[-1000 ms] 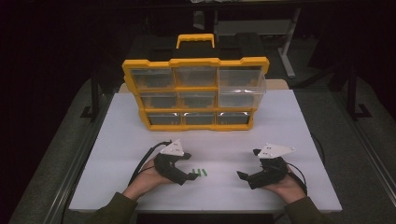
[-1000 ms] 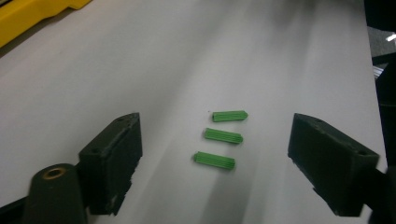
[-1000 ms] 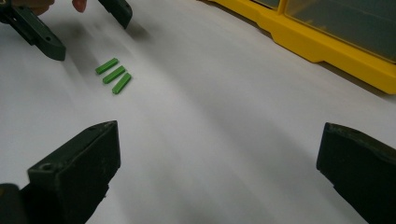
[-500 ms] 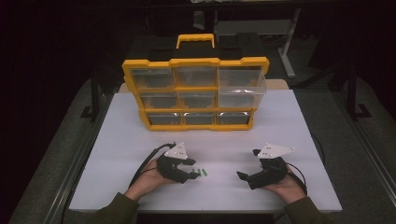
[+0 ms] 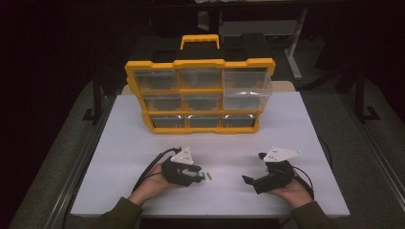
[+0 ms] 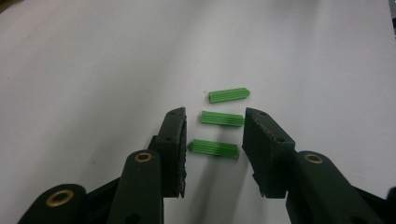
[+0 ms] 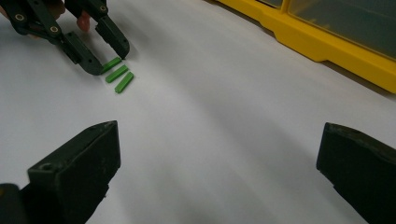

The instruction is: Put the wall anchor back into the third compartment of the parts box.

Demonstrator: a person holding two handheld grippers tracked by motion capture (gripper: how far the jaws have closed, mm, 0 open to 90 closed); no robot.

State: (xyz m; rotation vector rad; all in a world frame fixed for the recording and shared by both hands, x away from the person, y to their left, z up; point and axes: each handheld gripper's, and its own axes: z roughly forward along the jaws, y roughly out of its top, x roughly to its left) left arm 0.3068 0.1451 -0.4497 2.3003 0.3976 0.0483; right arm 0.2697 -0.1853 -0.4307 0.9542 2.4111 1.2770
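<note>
Three green ribbed plugs lie side by side on the white table: the nearest [image 6: 213, 148], the middle one [image 6: 222, 118] and the farthest [image 6: 229, 94]. My left gripper [image 6: 212, 116] rests low over them. Its jaws have just been closing, and they flank the nearest and middle plugs with a thin gap still showing at the plug ends. In the high view the left gripper [image 5: 197, 174] sits at front left beside the plugs [image 5: 206, 177]. My right gripper [image 5: 253, 168] rests at front right with its jaws wide open [image 7: 219, 140] and nothing between them. It faces the left gripper [image 7: 109, 58] and the plugs [image 7: 116, 73].
A yellow drawer organizer [image 5: 200, 95] with clear drawers and a top handle stands at the back middle of the white table [image 5: 286, 124]; its lower edge [image 7: 327, 42] shows in the right gripper view. Cables trail from both grippers toward the front edge.
The left gripper's jaws have narrowed around the green plugs. Neither hand has moved, and the right gripper stays as it was.
</note>
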